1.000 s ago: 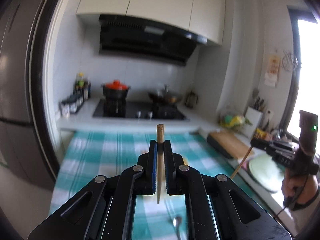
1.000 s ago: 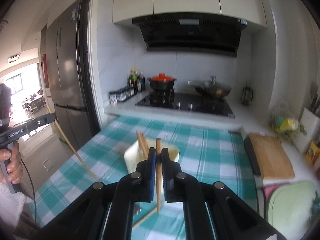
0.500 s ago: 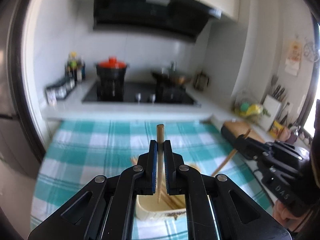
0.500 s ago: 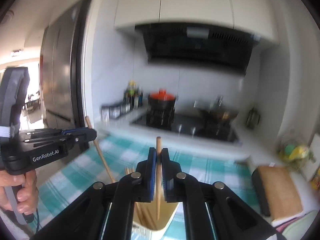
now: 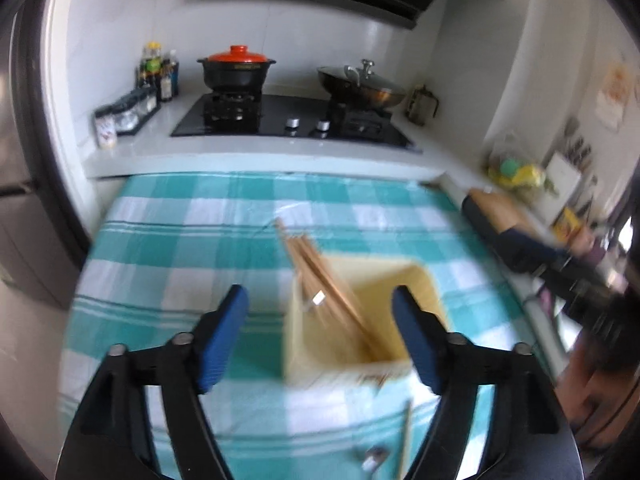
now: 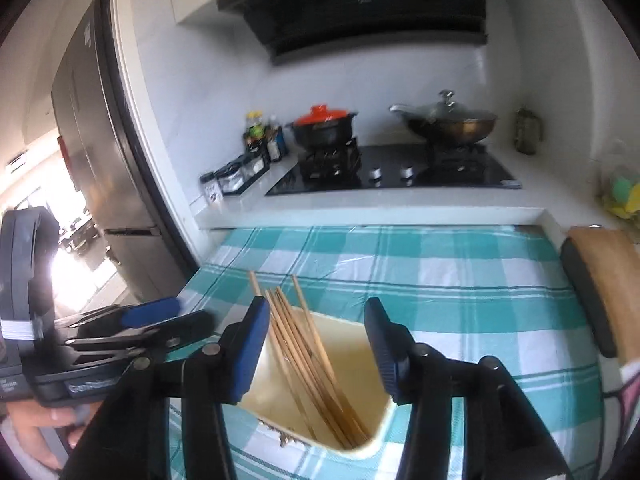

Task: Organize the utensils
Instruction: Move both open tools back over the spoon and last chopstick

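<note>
A cream square utensil holder point(image 5: 416, 280) stands on the teal checked tablecloth and holds several wooden chopsticks point(image 5: 320, 276) leaning to its back left. My left gripper point(image 5: 320, 336) is open and empty just above the holder. My right gripper point(image 6: 316, 348) is open and empty over the same holder point(image 6: 360, 368), with the chopsticks point(image 6: 304, 344) between its fingers. One loose chopstick point(image 5: 405, 440) and a metal spoon point(image 5: 374, 456) lie on the cloth in front of the holder. The left gripper also shows in the right wrist view point(image 6: 132, 322).
A wooden cutting board point(image 6: 608, 280) lies at the cloth's right edge. Behind is a counter with a black hob point(image 5: 288, 116), a red-lidded pot point(image 5: 238, 66), a lidded wok point(image 5: 362, 84) and condiment jars point(image 5: 128, 110). A fridge point(image 6: 100, 152) stands on the left.
Both grippers moved down over the holder and opened. The chopsticks they held have left the jaws and stand in the holder with the others.
</note>
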`<state>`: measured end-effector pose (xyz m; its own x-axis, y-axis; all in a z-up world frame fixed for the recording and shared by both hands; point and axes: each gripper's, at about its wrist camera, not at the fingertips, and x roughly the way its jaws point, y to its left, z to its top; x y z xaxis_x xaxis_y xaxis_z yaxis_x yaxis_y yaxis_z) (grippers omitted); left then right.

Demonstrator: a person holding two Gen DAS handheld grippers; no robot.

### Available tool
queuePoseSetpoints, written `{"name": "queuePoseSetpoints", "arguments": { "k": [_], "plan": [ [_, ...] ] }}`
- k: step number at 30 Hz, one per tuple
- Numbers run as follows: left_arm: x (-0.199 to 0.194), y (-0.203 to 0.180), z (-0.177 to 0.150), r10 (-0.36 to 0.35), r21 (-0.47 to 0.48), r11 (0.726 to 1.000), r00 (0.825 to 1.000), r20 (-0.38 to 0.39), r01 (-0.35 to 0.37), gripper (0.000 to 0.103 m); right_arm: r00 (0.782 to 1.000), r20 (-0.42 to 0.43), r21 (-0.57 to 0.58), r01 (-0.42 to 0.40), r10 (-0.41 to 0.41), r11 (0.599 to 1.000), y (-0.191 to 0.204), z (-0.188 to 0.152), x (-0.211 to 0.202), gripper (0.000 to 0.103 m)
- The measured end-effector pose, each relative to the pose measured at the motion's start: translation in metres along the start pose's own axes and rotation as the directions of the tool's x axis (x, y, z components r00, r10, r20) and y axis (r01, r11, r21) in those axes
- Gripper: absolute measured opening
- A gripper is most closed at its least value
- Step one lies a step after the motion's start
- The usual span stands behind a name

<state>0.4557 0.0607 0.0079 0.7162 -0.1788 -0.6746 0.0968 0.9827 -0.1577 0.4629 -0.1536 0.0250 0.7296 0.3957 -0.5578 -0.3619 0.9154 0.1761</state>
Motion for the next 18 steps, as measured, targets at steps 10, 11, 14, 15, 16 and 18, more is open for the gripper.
{"name": "queuePoseSetpoints", "arguments": {
  "k": [10,11,14,15,16,18],
  "plan": [
    [0.006,0.03,-0.18,0.139,0.067,0.99,0.969,-0.203,-0.128,0.096,0.95,-0.261,-0.112,0.146,-0.171,0.983,-0.031,-0.18,-0.045,0.057],
    [0.014,0.03,-0.196,0.145,0.055,0.989,0.965,-0.22,-0.136,0.096,0.941,-0.288,-0.104,0.152,-0.176,0.983,-0.034,-0.2,-0.044,0.057],
    [0.029,0.025,-0.221,0.183,0.05,0.983,0.96,-0.212,-0.177,0.093,0.923,-0.321,-0.083,0.195,-0.211,0.977,-0.037,-0.252,-0.049,0.057],
    [0.031,0.025,-0.225,0.194,0.051,0.981,0.961,-0.196,-0.188,0.093,0.921,-0.323,-0.067,0.206,-0.216,0.976,-0.037,-0.265,-0.052,0.057],
    [0.034,0.024,-0.228,0.206,0.051,0.978,0.962,-0.179,-0.2,0.093,0.923,-0.321,-0.039,0.21,-0.211,0.977,-0.037,-0.273,-0.056,0.057],
    [0.04,0.023,-0.232,0.233,0.057,0.972,0.958,-0.168,-0.227,0.093,0.927,-0.323,0.02,0.206,-0.189,0.978,-0.039,-0.284,-0.062,0.057]
  ]
}}
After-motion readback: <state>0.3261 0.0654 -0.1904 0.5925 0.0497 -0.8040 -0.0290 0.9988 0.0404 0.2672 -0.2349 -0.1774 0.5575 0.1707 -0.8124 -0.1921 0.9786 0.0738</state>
